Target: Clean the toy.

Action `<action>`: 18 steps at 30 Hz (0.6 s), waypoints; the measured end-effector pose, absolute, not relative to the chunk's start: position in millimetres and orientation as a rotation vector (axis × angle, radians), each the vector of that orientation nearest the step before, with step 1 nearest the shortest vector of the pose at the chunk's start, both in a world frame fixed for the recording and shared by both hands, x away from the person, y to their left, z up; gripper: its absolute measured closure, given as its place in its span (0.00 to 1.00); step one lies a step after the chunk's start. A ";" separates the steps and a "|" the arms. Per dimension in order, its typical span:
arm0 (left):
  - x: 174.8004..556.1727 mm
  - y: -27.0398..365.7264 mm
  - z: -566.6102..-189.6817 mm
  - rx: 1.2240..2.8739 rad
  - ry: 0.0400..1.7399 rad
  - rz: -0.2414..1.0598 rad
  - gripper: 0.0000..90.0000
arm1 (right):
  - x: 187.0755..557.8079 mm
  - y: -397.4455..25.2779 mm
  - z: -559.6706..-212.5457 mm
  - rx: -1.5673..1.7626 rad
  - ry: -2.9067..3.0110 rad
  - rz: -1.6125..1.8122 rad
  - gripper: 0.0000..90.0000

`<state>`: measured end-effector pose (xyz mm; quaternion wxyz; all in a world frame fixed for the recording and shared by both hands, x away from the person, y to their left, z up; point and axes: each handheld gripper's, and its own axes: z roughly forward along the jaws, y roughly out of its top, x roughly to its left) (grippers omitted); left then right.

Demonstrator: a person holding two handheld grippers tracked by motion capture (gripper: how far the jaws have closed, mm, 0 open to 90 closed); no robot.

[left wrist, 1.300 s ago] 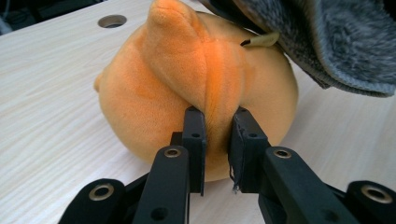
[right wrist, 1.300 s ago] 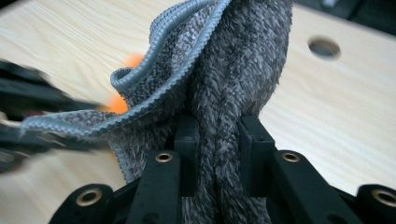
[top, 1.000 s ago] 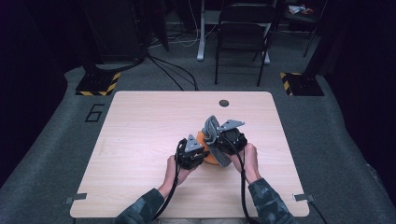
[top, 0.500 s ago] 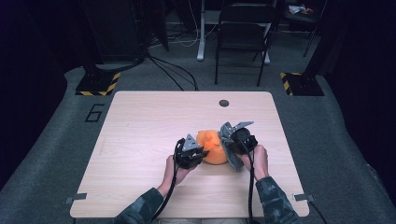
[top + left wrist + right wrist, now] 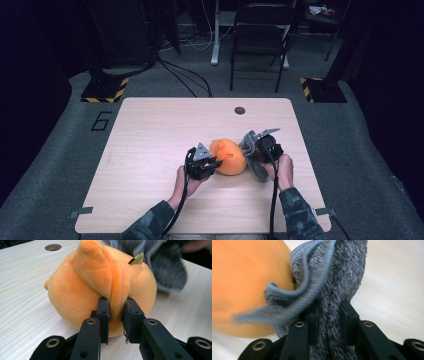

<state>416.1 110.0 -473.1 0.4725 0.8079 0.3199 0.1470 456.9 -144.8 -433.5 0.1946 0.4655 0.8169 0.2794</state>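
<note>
Plush toy [image 5: 228, 156], orange, rounded, resting on pale wooden surface [image 5: 150, 145], well on the person's side of the round grommet hole [image 5: 240, 110]. Left tongs [image 5: 115, 315] pinching a raised fold of the plush. Right tongs [image 5: 328, 315] clamped on a bunched grey cloth [image 5: 332, 277], which apparently touches the plush's side, though blur obscures contact.

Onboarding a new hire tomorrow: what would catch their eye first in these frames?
The orange plush toy on the near half of the table, since it is the one bright thing there. The left gripper pinches a fold of its fabric. The right gripper clamps a bunched grey cloth pressed against the toy's right side.
</note>
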 end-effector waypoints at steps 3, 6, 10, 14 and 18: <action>416.1 109.8 -473.3 1.974 0.783 0.362 0.84 | 446.5 -136.6 -410.1 1.256 2.276 0.922 0.80; 415.8 110.0 -473.0 1.974 0.786 0.357 0.81 | 441.9 -119.1 -411.4 1.190 2.347 0.892 0.80; 413.1 113.5 -470.9 2.006 0.743 0.430 0.60 | 445.4 -109.4 -432.3 1.179 2.357 0.822 0.80; 415.8 112.8 -475.7 2.032 0.732 0.474 0.49 | 446.6 -114.3 -432.6 1.200 2.357 0.835 0.80; 416.6 107.6 -479.3 2.026 0.723 0.480 0.69 | 448.7 -115.9 -433.6 1.193 2.350 0.832 0.80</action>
